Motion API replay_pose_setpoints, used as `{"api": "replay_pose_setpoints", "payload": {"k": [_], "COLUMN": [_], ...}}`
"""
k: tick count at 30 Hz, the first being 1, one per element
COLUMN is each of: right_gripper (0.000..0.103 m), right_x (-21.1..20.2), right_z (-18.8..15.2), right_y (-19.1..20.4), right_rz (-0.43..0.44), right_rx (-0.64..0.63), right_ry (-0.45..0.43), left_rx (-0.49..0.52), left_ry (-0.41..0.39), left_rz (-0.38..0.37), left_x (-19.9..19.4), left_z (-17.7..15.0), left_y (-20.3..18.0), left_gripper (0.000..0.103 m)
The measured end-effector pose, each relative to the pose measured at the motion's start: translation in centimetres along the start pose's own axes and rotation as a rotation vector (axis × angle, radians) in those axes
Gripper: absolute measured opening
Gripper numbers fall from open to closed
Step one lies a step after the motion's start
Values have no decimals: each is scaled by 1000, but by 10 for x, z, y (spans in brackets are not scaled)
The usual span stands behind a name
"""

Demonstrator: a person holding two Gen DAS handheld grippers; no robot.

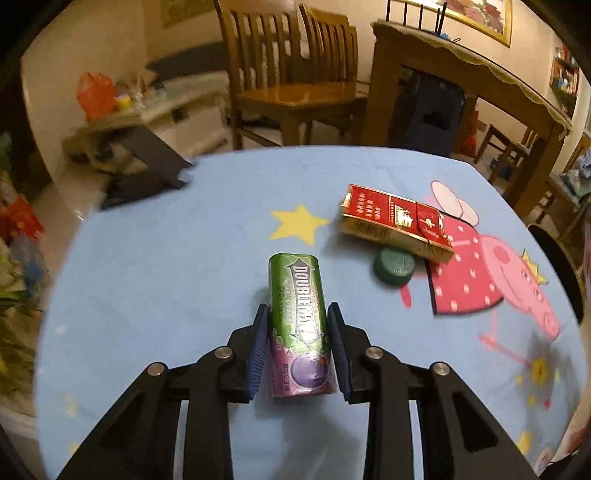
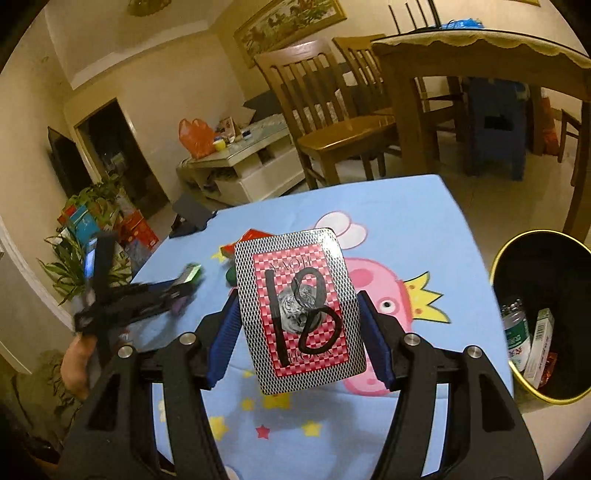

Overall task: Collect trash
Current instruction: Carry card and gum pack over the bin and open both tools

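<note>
The gum tube [image 1: 300,325] lies between the left gripper's [image 1: 297,314] narrowed jaws (pads seemingly touching).

Background: wooden chairs [image 2: 332,122] beside a dining table [image 2: 480,55]; framed picture [image 2: 291,26]; houseplant [image 2: 88,236]; orange bag [image 2: 195,136].

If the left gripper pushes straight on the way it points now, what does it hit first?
The left gripper already has the gum bottle between its jaws; beyond that, likely only bare tablecloth, though depth is unclear.
</note>
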State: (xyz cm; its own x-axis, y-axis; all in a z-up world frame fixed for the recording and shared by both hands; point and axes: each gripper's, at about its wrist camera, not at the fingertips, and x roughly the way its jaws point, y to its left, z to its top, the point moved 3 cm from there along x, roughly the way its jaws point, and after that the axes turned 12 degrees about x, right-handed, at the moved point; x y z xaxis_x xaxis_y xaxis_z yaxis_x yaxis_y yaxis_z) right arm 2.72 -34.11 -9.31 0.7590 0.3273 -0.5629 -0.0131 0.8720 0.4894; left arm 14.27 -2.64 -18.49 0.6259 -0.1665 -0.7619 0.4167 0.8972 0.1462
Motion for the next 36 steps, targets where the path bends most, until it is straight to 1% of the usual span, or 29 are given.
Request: {"api": "replay_pose_setpoints", "payload": {"k": [2,5,9,12,14,16,18,20,24,28,29,30,31,32,33,35,36], "right_gripper": [60,60,60,60,60,60,60,60,60,60,61,65,68,88,98,97,97], "right_x": [-6,-18,-28,-34,-36,-39,-54,-71,-90,-88,-83,-78,-68,-60,-51,-48,-56], "right_z": [2,6,9,11,12,17,31,42,55,62,63,64,64,63,60,61,63], "right_y": [-4,-11,-19,-35,-53,-68,-87,-103,-132,-154,-160,-166,-174,-177,-187,-194,-196], "right_rz": [-4,-21,-52,-137,-236,-280,-353,-388,-436,-464,-469,-479,-501,-509,-518,-505,-480], "right_rx": [6,20,36,46,58,83,92,126,170,196,204,206,210,216,239,273,298], "right_ry": [-16,-49,-78,-90,-88,-97,-159,-230,-312,-319,-304,-283,-242,-215,-173,-176,-209], "left_rx": [-2,13,64,103,132,155,187,218,260,305,310,320,326,333,346,359,368], "left_ry": [-33,-92,-149,-166,-168,-176,-194,-207,-221,-232,-233,-233,-233,-231,-229,-226,-223], "left_rz": [19,42,32,22,13,1,-7,-13,-40,-67,-72,-82,-89,-97,-106,-120,-133], "left_x": [-19,-50,-78,-82,-83,-85,-90,-92,-90,-84,-82,-79,-78,-75,-71,-66,-63], "left_z": [-3,4,20,29,34,38,44,51,63,76,78,81,83,85,89,92,95], "left_y": [-2,-12,-38,-61,-78,-92,-112,-129,-158,-189,-193,-203,-208,-215,-225,-236,-245], "left_gripper": [30,30,30,30,30,30,30,30,30,30,30,30,30,30,30,30,30]}}
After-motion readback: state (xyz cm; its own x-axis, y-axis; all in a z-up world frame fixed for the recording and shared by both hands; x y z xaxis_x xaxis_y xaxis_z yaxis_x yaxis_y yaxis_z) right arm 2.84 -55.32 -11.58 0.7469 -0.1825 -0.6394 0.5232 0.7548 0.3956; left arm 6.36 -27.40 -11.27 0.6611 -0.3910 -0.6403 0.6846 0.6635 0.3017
